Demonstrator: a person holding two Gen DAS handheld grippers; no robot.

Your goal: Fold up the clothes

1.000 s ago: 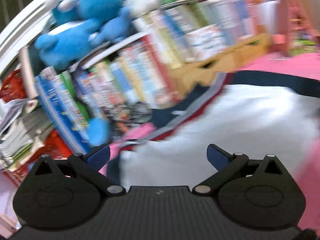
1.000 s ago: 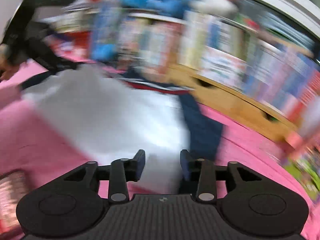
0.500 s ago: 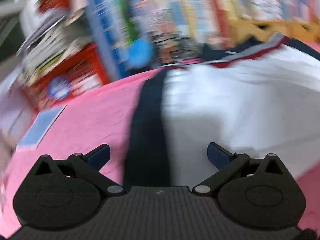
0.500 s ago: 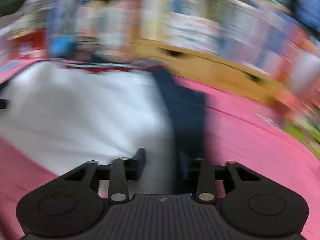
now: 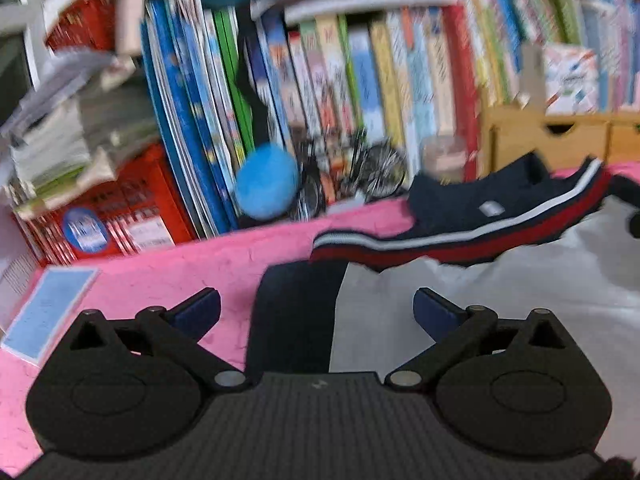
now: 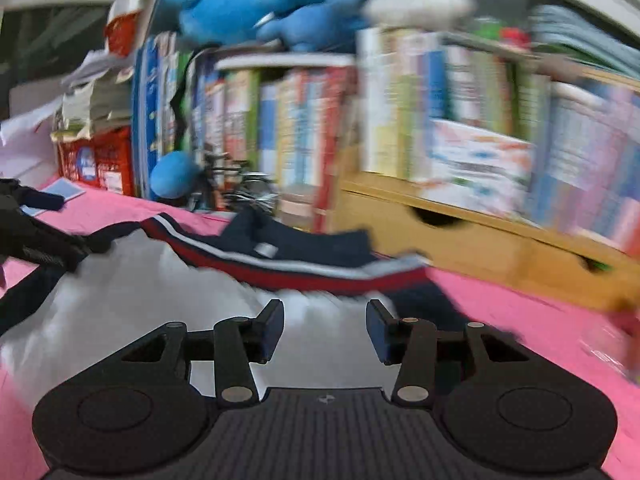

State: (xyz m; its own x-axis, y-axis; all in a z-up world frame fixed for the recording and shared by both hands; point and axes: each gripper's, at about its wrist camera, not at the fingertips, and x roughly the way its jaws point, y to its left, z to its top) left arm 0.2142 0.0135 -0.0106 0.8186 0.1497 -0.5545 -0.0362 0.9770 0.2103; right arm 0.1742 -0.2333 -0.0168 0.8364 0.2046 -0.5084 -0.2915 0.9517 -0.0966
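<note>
Both views swinging outward; right gripper (image 6: 325, 330) jaws just been opening, empty; left gripper (image 5: 317, 314) wide open. I'm judging shirt (image 5: 480, 300) at 12 o'clock largely unfolded.

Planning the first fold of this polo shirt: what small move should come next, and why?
Probably lower the left tongs onto the navy sleeve and close. Both tongs, left and right tongs, are open and empty above the shirt, which lies spread on the pink cloth.
</note>
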